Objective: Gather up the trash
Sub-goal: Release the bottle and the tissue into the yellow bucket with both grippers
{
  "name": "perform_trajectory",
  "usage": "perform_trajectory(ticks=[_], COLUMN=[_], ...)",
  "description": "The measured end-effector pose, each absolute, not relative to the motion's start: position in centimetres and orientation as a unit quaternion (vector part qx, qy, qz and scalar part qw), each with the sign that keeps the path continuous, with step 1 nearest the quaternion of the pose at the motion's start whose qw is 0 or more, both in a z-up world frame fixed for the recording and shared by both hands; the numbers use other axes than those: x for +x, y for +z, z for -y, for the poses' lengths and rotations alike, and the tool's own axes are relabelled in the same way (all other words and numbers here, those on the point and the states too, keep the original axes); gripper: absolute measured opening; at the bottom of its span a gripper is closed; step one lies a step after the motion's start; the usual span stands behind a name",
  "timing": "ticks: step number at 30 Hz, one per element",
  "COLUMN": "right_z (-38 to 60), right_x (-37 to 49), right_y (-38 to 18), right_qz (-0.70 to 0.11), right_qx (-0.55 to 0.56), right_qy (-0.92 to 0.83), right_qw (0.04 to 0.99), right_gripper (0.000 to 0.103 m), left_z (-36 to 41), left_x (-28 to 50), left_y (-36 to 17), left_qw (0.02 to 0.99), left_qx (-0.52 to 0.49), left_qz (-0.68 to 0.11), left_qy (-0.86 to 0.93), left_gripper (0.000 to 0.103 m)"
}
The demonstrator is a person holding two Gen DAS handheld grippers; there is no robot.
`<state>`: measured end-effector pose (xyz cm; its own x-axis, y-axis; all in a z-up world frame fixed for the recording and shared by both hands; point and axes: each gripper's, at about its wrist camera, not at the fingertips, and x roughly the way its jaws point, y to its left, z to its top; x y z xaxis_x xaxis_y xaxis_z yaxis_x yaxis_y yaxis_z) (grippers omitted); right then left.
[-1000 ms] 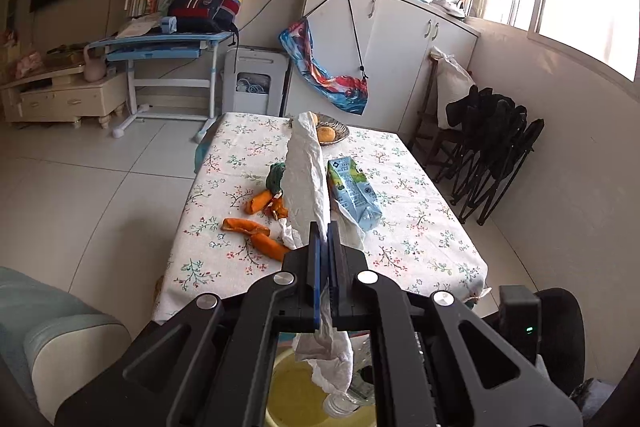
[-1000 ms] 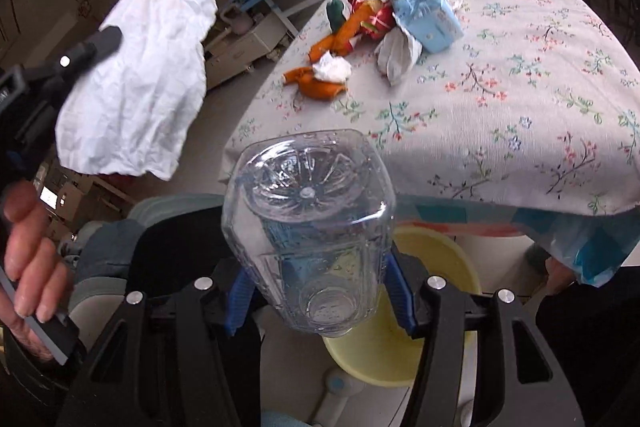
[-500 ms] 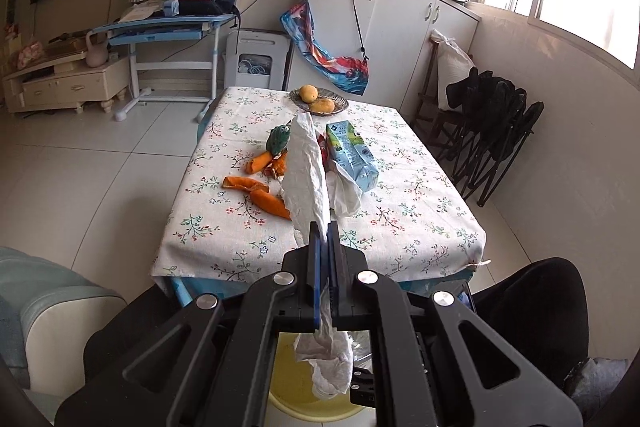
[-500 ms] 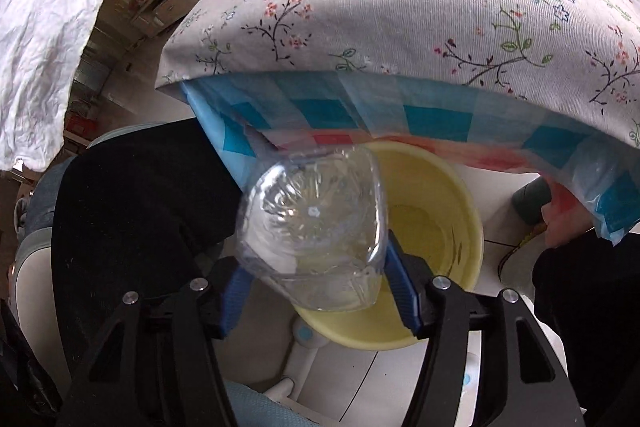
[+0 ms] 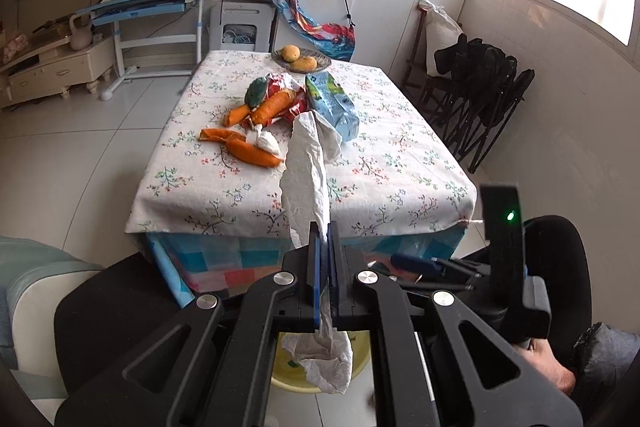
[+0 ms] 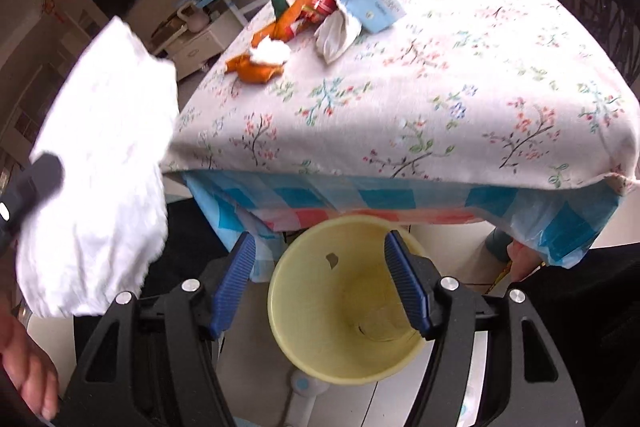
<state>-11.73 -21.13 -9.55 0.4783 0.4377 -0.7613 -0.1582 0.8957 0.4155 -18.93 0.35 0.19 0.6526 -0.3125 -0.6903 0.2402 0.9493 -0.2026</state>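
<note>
My left gripper [image 5: 324, 227] is shut on a long white paper tissue [image 5: 308, 155], which sticks up above the pads and hangs crumpled below them over a yellow bin [image 5: 280, 375]. In the right wrist view the same tissue [image 6: 104, 155] fills the left side. My right gripper [image 6: 320, 239] hangs over the yellow bin [image 6: 280, 307]; its jaws are opening and nothing is between them. A faint clear shape [image 6: 380, 327] lies at the bin's bottom. On the table lie orange peels [image 5: 256, 155], a small tissue wad [image 5: 266, 141] and a blue carton [image 5: 332, 103].
The bin stands on the floor under the near edge of the flowered tablecloth [image 6: 440, 87]. A plate of fruit [image 5: 300, 61] sits at the table's far end. A person's black-trousered legs [image 5: 104, 307] flank the bin. Folded black chairs [image 5: 480, 99] lean at the right wall.
The clear bottle held between the right jaws has left them and dropped toward the bin, and those jaws have spread. The left gripper has sunk lower and closer to the bin, tissue still pinched.
</note>
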Motion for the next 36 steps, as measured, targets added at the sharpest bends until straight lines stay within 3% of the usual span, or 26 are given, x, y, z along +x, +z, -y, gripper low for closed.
perform_trajectory(ticks=[11,13,16,17,27,29,36], right_z=[24.4,24.4,24.3,24.3,23.0,22.6,21.5], right_x=[-12.2,-12.1,-12.1,-12.4,-13.2,-13.4,-14.1], right_y=[-6.4,-6.3,-6.0,-5.9,-4.6,-4.2,-2.9], right_qz=[-0.398,-0.398,-0.396,-0.394,-0.362,-0.353,-0.323], right_qx=[0.19,0.191,0.189,0.187,0.139,0.125,0.085], right_qy=[0.142,0.142,0.143,0.143,0.146,0.146,0.146], right_qw=[0.886,0.886,0.887,0.888,0.91,0.916,0.931], right_gripper=[0.07,0.07,0.07,0.07,0.07,0.07,0.078], left_z=[1.3,1.4,1.2,1.1,-1.1,-1.4,-1.6], left_x=[-18.5,-18.2,-18.2,-18.3,-19.3,-19.9,-20.4], left_y=[-7.9,-8.9,-9.5,-9.3,-1.9,-0.1,3.3], left_qw=[0.859,0.848,0.847,0.85,0.923,0.937,0.954], left_qx=[-0.03,-0.031,-0.027,-0.027,-0.029,-0.022,-0.006], left_qz=[-0.488,-0.506,-0.513,-0.508,-0.378,-0.343,-0.298], left_qy=[-0.153,-0.153,-0.14,-0.136,-0.07,-0.055,-0.033], left_gripper=[0.005,0.014,0.045,0.048,0.061,0.068,0.079])
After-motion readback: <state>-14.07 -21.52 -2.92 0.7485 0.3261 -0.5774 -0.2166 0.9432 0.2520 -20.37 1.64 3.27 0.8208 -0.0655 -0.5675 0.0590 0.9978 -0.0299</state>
